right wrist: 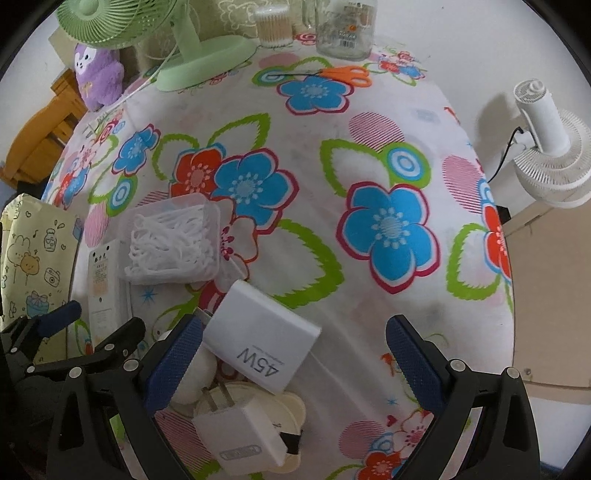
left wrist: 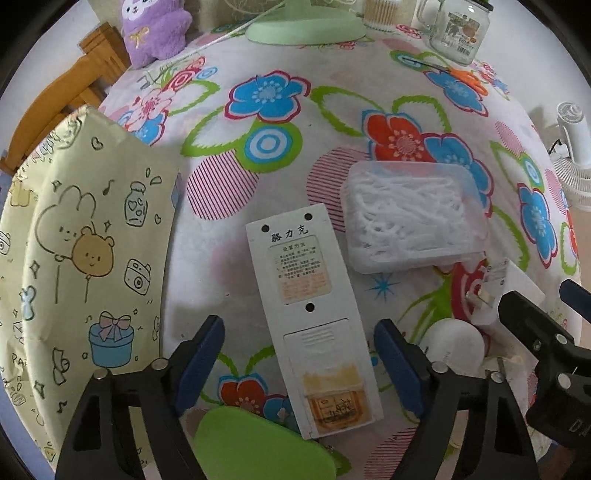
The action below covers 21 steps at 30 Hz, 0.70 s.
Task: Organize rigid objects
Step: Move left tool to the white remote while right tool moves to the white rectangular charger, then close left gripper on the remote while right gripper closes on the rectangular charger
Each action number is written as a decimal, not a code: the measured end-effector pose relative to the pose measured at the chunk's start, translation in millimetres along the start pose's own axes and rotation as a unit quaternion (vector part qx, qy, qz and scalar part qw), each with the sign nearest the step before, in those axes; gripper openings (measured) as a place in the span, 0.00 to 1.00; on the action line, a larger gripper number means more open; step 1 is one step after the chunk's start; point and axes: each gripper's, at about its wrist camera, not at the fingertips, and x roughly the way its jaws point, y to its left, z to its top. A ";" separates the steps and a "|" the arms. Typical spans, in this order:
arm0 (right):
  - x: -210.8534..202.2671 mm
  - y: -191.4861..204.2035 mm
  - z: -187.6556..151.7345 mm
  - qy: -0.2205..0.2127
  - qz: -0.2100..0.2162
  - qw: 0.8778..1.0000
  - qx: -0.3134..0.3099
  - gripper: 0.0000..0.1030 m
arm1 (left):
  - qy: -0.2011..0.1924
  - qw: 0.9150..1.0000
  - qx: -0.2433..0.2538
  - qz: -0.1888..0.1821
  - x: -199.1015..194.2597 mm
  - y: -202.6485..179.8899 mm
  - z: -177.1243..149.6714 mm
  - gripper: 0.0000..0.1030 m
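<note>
A white remote control (left wrist: 310, 317) lies face down on the flowered tablecloth (left wrist: 280, 177). My left gripper (left wrist: 297, 328) points down over it, open, one blue pad on each side and a gap to both. In the right wrist view a white 45W charger (right wrist: 264, 334) lies between the jaws of my open right gripper (right wrist: 295, 325). Its corner is close to the left pad, while the right pad stands far off. A smaller white plug (right wrist: 240, 432) rests on a cream disc below it. A clear box of white floss picks (left wrist: 413, 218) sits just beyond the remote.
A yellow cartoon-print bag (left wrist: 74, 258) stands at the left. A green pad (left wrist: 258, 443) lies near the remote's lower end. A white ball (left wrist: 454, 343) sits beside the right finger. At the back are a green fan base (left wrist: 303, 29), a glass jar (left wrist: 458, 33), orange scissors (right wrist: 347, 75) and a purple plush (left wrist: 155, 29).
</note>
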 end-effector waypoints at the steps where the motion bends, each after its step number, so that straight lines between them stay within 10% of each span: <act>1: 1.6 1.7 0.2 0.002 -0.001 1.000 -0.001 0.98 | -0.002 1.000 -0.003 -0.004 0.3 1.5 0.1 0.82; 16: 23.9 7.4 -1.8 0.032 -0.017 0.999 0.011 0.93 | -0.010 0.999 0.018 -0.034 -7.7 5.9 -4.5 0.53; 21: 22.9 21.6 0.4 0.010 -0.034 0.999 -0.013 0.76 | -0.004 1.000 0.000 -0.028 -2.8 6.5 0.2 0.68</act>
